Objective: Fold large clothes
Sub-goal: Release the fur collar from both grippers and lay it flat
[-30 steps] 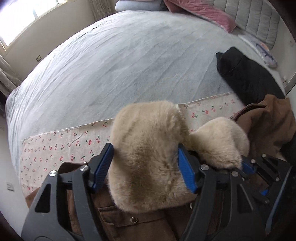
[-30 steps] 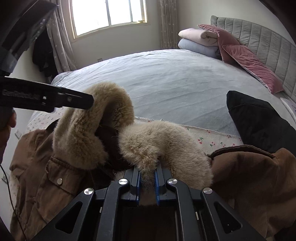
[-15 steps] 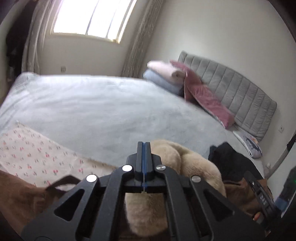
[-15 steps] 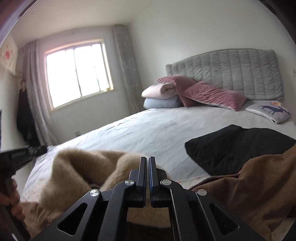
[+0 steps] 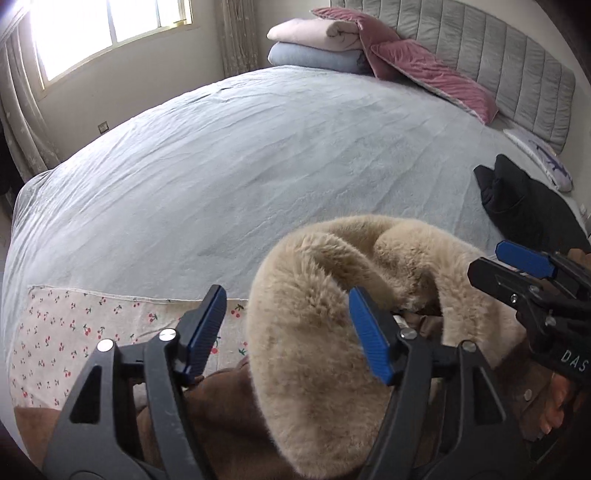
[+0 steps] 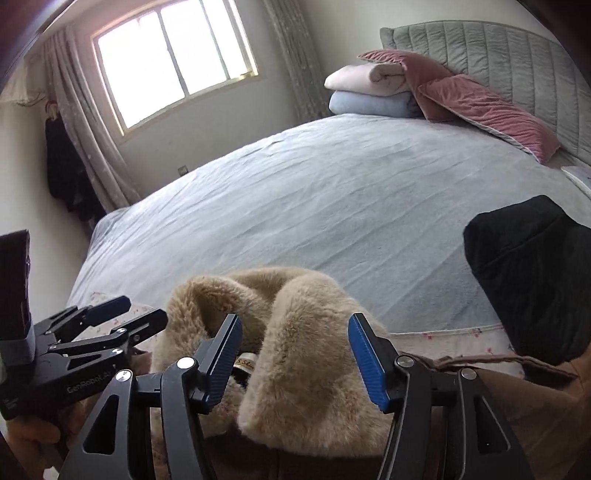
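Bare grey bedspread [image 5: 280, 158] lies open ahead; black garment [image 6: 532, 273] blocks the right side.

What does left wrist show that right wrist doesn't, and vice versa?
Left wrist only: the cherry-print sheet spread wide at the bed's near edge, and the right gripper, open.

Right wrist only: dark clothes hanging by the curtain, a label inside the collar, and the left gripper, open.

Both: the brown coat with its fur collar, black garment, grey bed, pink pillows, folded blankets, window.
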Action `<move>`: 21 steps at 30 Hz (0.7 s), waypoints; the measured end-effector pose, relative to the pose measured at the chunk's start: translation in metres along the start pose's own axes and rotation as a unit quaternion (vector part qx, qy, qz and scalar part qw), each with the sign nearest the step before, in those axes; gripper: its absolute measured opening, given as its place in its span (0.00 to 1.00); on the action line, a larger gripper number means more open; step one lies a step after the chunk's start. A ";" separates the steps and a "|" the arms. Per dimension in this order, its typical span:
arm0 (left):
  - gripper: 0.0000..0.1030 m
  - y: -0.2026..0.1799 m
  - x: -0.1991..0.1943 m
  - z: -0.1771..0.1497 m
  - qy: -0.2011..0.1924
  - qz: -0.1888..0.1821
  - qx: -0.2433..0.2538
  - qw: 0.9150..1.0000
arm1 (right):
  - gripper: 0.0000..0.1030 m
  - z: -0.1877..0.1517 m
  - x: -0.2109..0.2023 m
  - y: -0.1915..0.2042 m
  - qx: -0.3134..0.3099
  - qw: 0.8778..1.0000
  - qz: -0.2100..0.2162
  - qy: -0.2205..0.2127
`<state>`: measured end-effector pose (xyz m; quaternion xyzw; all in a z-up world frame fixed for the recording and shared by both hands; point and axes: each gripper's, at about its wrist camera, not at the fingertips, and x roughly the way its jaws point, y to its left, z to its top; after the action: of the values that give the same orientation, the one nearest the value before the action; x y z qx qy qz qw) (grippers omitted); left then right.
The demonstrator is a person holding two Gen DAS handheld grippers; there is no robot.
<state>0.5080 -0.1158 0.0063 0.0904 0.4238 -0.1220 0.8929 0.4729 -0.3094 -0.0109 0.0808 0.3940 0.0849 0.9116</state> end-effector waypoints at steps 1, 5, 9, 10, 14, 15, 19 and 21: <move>0.68 0.000 0.012 0.001 0.015 -0.004 0.001 1.000 | 0.59 -0.001 0.011 -0.001 -0.011 1.000 -0.011 0.006; 0.29 0.007 0.033 -0.015 0.043 -0.083 -0.004 0.996 | 0.58 -0.010 0.058 -0.012 -0.064 0.995 -0.016 0.075; 0.17 0.020 0.005 -0.045 0.008 -0.137 0.039 0.990 | 0.23 -0.026 0.059 -0.037 -0.061 0.991 0.061 0.098; 0.16 0.031 -0.001 -0.049 0.010 -0.151 0.025 0.988 | 0.21 -0.026 0.053 -0.052 -0.028 0.990 0.098 0.101; 0.14 0.101 -0.020 -0.062 -0.027 -0.263 -0.108 0.958 | 0.15 -0.028 0.020 -0.113 0.135 0.953 0.269 0.041; 0.12 0.116 -0.019 -0.065 -0.033 -0.297 -0.149 0.943 | 0.14 -0.029 0.017 -0.124 0.173 0.937 0.302 0.029; 0.00 0.151 -0.003 -0.069 -0.057 -0.214 -0.254 0.941 | 0.13 -0.042 0.049 -0.146 0.299 0.918 0.255 0.056; 0.00 0.163 0.009 -0.075 -0.046 -0.211 -0.291 0.932 | 0.15 -0.049 0.064 -0.145 0.322 0.916 0.229 0.063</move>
<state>0.5067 0.0584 -0.0378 -0.2702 0.4086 -0.1828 0.8524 0.4929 -0.4325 -0.1200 0.4526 0.4275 0.1651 0.7650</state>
